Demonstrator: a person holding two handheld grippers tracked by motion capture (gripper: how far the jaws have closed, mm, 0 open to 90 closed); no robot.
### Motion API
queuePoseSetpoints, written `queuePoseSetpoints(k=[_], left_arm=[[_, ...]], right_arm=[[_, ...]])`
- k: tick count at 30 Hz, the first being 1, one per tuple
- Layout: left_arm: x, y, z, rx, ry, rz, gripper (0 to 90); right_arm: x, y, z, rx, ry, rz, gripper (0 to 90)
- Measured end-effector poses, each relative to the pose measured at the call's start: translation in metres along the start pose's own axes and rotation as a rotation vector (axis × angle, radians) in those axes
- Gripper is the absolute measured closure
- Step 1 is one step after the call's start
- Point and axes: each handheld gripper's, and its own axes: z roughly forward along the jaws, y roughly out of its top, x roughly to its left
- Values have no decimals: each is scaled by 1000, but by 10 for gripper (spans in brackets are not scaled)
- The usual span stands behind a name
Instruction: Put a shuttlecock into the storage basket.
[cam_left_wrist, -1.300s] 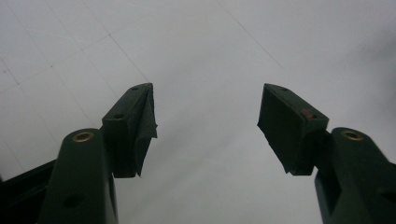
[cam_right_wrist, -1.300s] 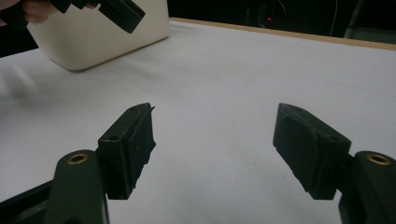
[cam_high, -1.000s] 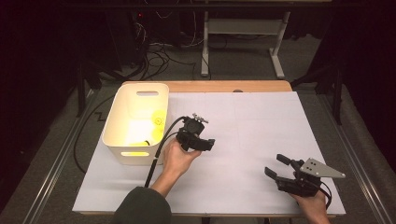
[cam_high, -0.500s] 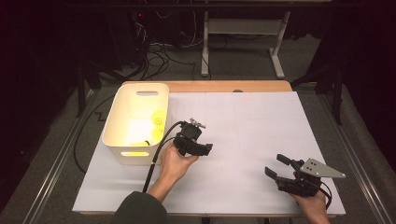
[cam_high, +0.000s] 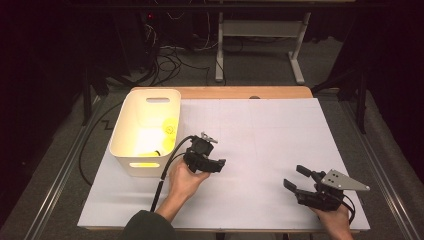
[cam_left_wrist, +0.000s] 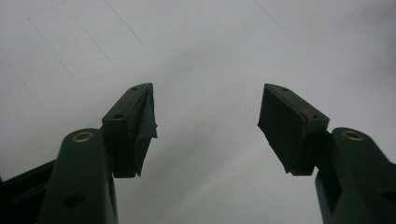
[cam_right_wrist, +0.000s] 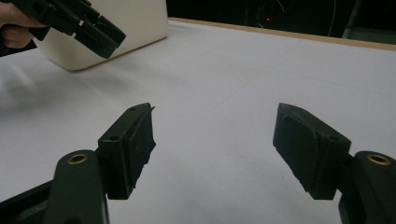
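1. The left gripper (cam_high: 216, 164) hangs just right of the bin (cam_high: 125, 130), jaws apart and empty over bare white sheet (cam_high: 260, 135). If it swings back toward the bin too low, it could knock the near wall and shove the bin along the sheet.
2. Its cable (cam_high: 167, 167) loops close by the bin's near right corner. A quick pull of the hand could drag the cable against that corner and shift or tip the bin.
3. The right gripper (cam_high: 299, 179) sits low at the near right of the sheet, jaws also apart, nothing between them. It is well apart from the bin, so it poses little risk there.
4. The bin stands upright at the far left of the sheet, to the left of the left gripper and close to it. In the right gripper view the bin (cam_right_wrist: 116, 28) shows behind the left gripper (cam_right_wrist: 100, 35).
5. Yellow things (cam_high: 169, 129) lie inside the bin; glare hides what they are.
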Motion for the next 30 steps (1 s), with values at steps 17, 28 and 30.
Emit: queuePoseSetpoints(k=[17, 28, 30], left_arm=[[2, -22, -4, -4, -5, 3, 371], [4, -33, -6, -1, -13, -2, 371], [5, -36, -6, 1, -14, -1, 371]], right_arm=[[0, 0, 0, 2, 1, 0, 297], [0, 0, 0, 1, 0, 1, 297], [0, 0, 0, 1, 0, 1, 297]])
